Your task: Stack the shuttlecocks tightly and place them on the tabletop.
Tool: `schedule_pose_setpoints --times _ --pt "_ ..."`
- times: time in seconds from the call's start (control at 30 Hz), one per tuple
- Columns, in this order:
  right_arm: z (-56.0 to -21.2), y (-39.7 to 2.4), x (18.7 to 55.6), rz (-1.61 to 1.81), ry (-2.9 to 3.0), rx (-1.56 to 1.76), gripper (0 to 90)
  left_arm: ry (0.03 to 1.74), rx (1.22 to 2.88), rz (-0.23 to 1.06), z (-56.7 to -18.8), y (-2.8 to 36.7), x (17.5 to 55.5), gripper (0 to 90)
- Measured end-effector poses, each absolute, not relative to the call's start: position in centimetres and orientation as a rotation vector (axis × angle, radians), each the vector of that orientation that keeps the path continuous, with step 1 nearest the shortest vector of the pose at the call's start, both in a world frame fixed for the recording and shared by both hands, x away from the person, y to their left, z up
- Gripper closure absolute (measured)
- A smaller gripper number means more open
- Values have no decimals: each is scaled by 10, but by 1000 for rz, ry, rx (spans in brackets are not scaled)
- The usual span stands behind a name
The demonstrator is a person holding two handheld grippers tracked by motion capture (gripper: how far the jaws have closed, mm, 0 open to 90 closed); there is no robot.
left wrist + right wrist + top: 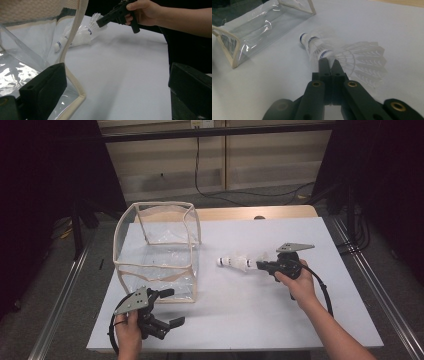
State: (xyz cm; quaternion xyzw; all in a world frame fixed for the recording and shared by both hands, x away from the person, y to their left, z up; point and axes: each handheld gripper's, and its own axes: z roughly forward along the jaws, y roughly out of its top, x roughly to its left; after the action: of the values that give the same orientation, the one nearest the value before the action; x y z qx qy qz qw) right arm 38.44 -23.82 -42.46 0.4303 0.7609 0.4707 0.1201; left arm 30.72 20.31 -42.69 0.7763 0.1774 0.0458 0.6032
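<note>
Just 3 stacked shuttlecocks (322,47), 1 bag (160,252).

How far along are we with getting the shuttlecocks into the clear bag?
Done: the right gripper is shut on the feather skirt of the shuttlecocks, a nested stack. In hand: the stack is off to the side of the clear bag, not in it. The left gripper is open by the bag's near corner. Left: carrying them over and putting them in.
</note>
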Motion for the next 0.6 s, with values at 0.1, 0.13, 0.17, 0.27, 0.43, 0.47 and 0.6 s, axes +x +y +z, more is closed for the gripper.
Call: schedule_pose_setpoints --times 0.1,0.13,0.17,0.27,0.43,0.47,0.6 --pt "-425 -237 385 1378 2220 1260 900 411 1797 105 -427 203 307 20" --pt "-425 -237 385 1375 2220 1261 900 412 1796 103 -427 203 307 20" --pt "-425 -236 385 1376 2220 1264 900 413 1797 104 -427 203 307 20" --pt "-426 -235 386 1376 2221 1258 900 410 1798 107 -427 203 307 20" --pt "-427 -234 386 1379 2215 1265 900 410 1796 106 -427 203 307 20" --pt "-427 -233 386 1382 2214 1266 900 407 1798 108 -427 203 307 20" --pt "-428 -232 387 1384 2213 1269 900 409 1798 107 -427 203 307 20"
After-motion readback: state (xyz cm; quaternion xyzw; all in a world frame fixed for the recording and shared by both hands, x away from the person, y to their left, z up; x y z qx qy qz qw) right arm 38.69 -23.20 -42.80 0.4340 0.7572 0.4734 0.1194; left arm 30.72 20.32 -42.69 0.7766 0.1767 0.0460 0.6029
